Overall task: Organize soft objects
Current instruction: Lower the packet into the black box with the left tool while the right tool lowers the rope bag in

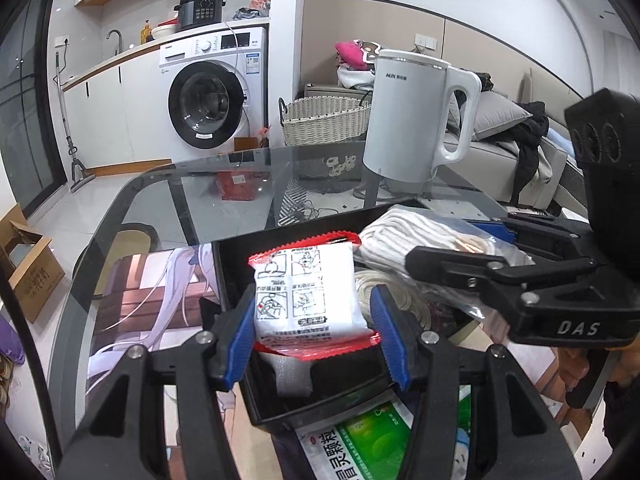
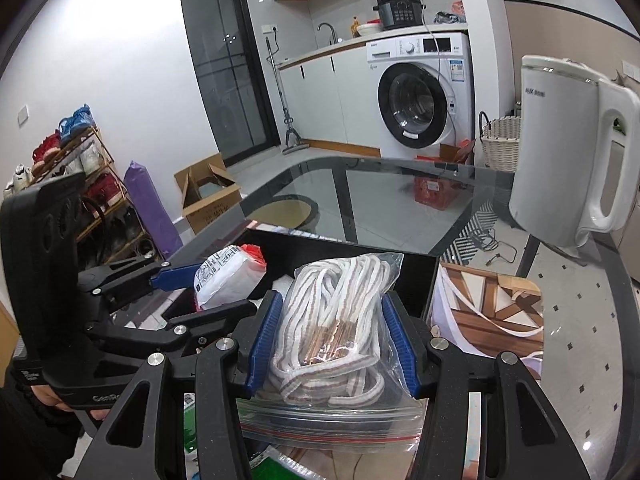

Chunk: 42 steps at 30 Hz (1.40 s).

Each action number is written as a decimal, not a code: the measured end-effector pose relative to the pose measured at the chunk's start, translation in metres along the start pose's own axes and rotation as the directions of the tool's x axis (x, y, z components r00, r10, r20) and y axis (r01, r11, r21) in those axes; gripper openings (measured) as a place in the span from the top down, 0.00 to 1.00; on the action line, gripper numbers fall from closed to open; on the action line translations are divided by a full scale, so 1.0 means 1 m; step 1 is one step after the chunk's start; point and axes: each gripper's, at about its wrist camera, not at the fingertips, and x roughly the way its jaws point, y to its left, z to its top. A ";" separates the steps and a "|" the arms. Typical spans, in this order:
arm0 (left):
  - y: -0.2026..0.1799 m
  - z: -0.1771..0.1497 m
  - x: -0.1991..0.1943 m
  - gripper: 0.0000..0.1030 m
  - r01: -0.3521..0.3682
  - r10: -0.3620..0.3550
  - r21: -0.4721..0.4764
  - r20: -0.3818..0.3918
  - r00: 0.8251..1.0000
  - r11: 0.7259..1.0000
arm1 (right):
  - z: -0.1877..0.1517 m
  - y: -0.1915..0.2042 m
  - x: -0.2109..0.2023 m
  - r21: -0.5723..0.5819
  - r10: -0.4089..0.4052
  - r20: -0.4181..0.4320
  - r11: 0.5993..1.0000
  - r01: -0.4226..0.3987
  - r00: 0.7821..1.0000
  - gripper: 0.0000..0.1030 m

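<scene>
My left gripper (image 1: 314, 330) is shut on a white packet with red sealed ends (image 1: 308, 292), held over a black open box (image 1: 280, 412) on the glass table. My right gripper (image 2: 330, 338) is shut on a clear zip bag of white cord (image 2: 336, 320), its blue pads pressing both sides, also above the black box (image 2: 420, 276). In the left wrist view the right gripper (image 1: 460, 240) and its zip bag (image 1: 424, 240) hang at the right. The right wrist view shows the left gripper (image 2: 180, 284) with the packet (image 2: 228, 276) at the left.
A white electric kettle (image 1: 412, 116) stands on the glass table (image 1: 224, 196) behind the box. A printed mat (image 2: 492, 312) lies under the box, and a green-and-white sachet (image 1: 360, 444) lies at the near edge. A wicker basket (image 1: 324, 120) and washing machine (image 1: 212, 96) stand beyond.
</scene>
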 end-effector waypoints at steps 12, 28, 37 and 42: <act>-0.002 -0.002 0.006 0.47 0.007 -0.007 0.036 -0.010 1.000 0.999 | 0.008 0.003 0.024 -0.078 -0.027 -0.015 0.997 0.026 1.000 0.50; -0.005 -0.003 -0.002 0.47 0.052 -0.046 0.109 -0.061 0.997 0.993 | 0.005 0.021 0.001 -0.102 -0.041 -0.081 0.994 0.033 0.996 0.45; -0.006 -0.004 -0.002 0.46 0.050 -0.043 0.108 -0.066 0.997 0.993 | 0.005 0.012 -0.026 -0.169 -0.151 -0.047 0.975 0.141 0.987 0.16; -0.005 -0.003 -0.001 0.46 0.051 -0.043 0.107 -0.074 0.996 0.993 | 0.001 0.003 -0.017 -0.182 -0.187 -0.139 0.970 0.161 0.972 0.11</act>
